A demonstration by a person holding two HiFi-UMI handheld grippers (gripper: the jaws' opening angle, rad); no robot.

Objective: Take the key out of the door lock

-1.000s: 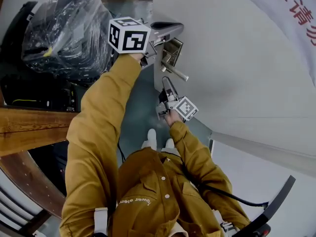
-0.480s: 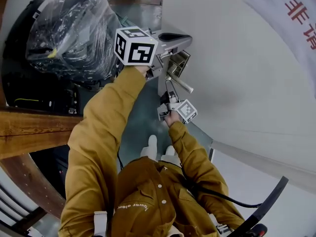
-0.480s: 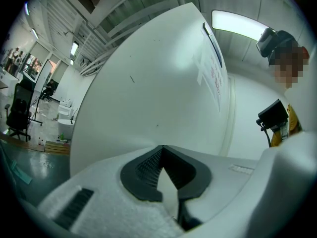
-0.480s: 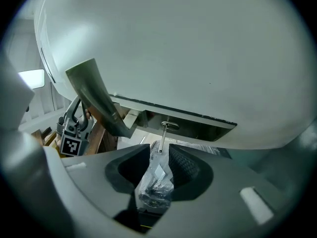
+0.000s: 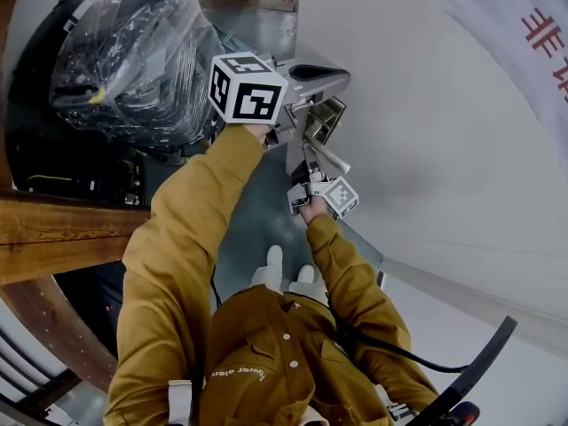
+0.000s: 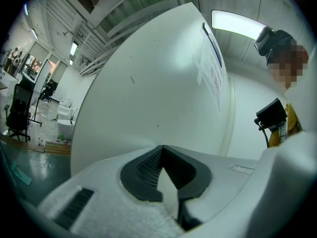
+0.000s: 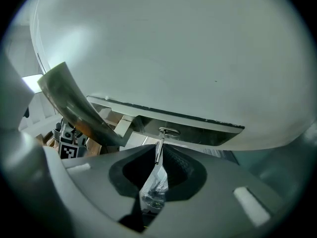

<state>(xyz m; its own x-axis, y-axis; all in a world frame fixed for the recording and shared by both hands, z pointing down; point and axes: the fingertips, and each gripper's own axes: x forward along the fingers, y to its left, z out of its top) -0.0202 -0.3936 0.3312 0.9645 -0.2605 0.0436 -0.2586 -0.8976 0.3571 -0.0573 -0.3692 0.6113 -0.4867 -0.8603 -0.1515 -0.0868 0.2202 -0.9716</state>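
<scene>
Key in lock, gripped: the right gripper [image 7: 158,148] has its dark pads pinched on the thin silver metal key [image 7: 157,158]. The key stands in the steel lock plate [image 7: 171,128] at the edge of the white door [image 5: 426,149], w/ a clear plastic tag [image 7: 154,188] hanging betw. the jaws. The left gripper [image 6: 162,150], jaw tips together and holding nothing, is at the same door edge, above the silver lever handle [image 5: 330,156]. Writing: red Chinese characters on a white banner [image 5: 524,25], cut off by the frame. Small white print on the person's mustard-yellow jacket [image 5: 257,344] is not legible. Room: grey-green floor [image 5: 253,211], wooden beam [image 5: 62,229] at left, black item in clear plastic wrap [image 5: 124,60] behind.
</scene>
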